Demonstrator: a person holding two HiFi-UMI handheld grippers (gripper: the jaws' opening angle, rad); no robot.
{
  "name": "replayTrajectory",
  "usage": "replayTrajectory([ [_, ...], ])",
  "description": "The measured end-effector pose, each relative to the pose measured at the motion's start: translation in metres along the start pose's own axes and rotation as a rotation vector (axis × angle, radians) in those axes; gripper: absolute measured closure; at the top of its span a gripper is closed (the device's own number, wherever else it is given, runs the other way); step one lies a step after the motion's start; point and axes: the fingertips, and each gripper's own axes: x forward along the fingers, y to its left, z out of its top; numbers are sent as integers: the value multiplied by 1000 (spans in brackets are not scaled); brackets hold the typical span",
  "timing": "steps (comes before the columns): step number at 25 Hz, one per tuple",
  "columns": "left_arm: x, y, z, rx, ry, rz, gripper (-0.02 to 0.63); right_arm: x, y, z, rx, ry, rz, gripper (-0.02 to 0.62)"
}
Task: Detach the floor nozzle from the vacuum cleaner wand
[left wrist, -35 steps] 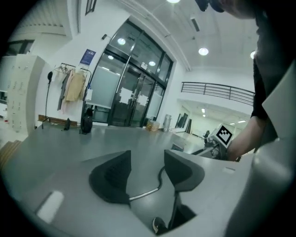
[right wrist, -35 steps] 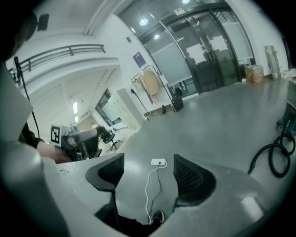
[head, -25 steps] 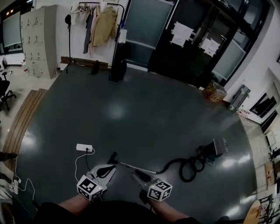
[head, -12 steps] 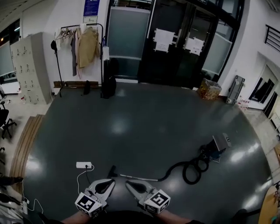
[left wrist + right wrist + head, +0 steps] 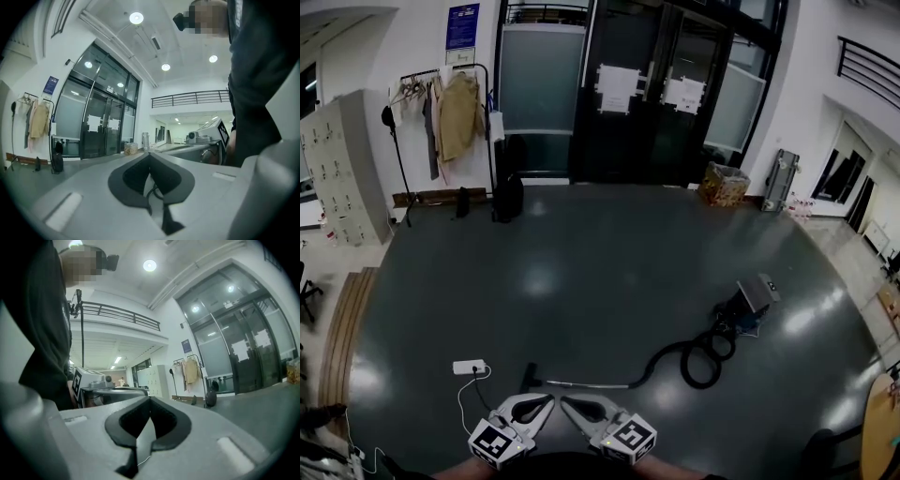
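Both jaws were fully together with nothing in them: left hand-held gripper [image 5: 150,155], right hand-held gripper [image 5: 150,401], held level close to me. The floor nozzle [image 5: 528,377] lay on the floor [image 5: 600,262] just ahead, at the left end of the wand [image 5: 586,383]. It was too small for me to tell whether it was joined or already off. The hose [image 5: 698,361] coiled right toward the canister [image 5: 752,298]. The power strip [image 5: 469,367] and its white cable [image 5: 467,398] sat beside the nozzle, a snag risk.

left gripper [image 5: 546,401]: fingers together, level | right gripper [image 5: 567,403]: fingers together, level
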Motion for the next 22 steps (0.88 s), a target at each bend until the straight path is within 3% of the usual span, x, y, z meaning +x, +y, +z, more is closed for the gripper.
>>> replayTrajectory([
  [10, -3, -15, -10, 12, 14, -27, 611, -16, 5, -5, -2, -3, -53, 594],
  [22, -8, -25, -1, 30, 21, -29, 611, -24, 9, -7, 8, 7, -57, 594],
])
